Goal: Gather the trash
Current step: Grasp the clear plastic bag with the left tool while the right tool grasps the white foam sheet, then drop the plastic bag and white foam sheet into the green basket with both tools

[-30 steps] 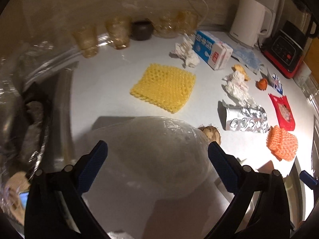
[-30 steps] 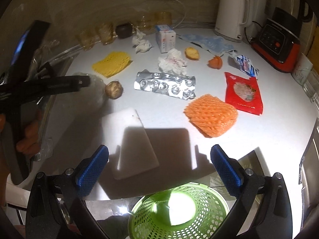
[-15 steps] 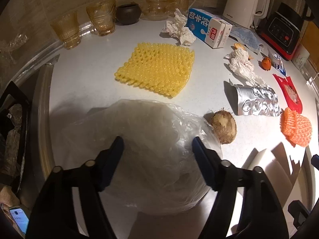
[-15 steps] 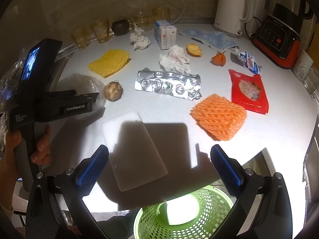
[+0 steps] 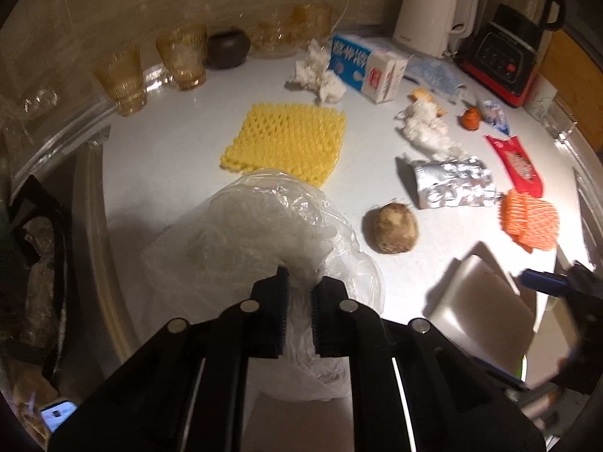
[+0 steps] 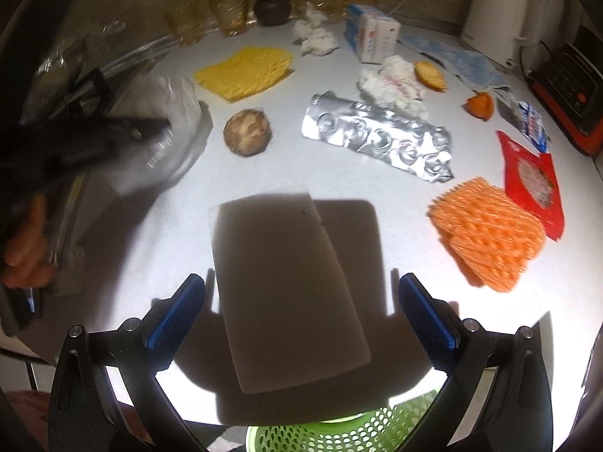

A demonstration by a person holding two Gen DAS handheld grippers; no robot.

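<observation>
My left gripper [image 5: 299, 314] is shut on a clear crumpled plastic bag [image 5: 260, 226] at the counter's left side; the bag also shows in the right wrist view [image 6: 166, 128]. My right gripper [image 6: 301, 318] is open, its blue pads either side of a white flat foam sheet [image 6: 286, 282] near the counter's front edge, and holds nothing. A green mesh basket [image 6: 339, 433] sits below that edge. On the counter lie a yellow foam net [image 5: 286, 137], a brown round husk [image 5: 394, 231], a silver blister pack [image 5: 452, 184] and an orange foam net [image 6: 490, 233].
A milk carton [image 5: 365, 64], crumpled tissues [image 5: 316, 73], a red packet [image 6: 535, 180], orange peel [image 6: 480, 105] and a blue wrapper lie further back. Amber glasses [image 5: 181, 56], a dark bowl, a white kettle [image 5: 433, 11] and a red-black appliance line the wall. A sink lies left.
My left gripper has closed from wide open onto the plastic bag and bunched it up. My right gripper has moved forward over the white foam sheet, still open.
</observation>
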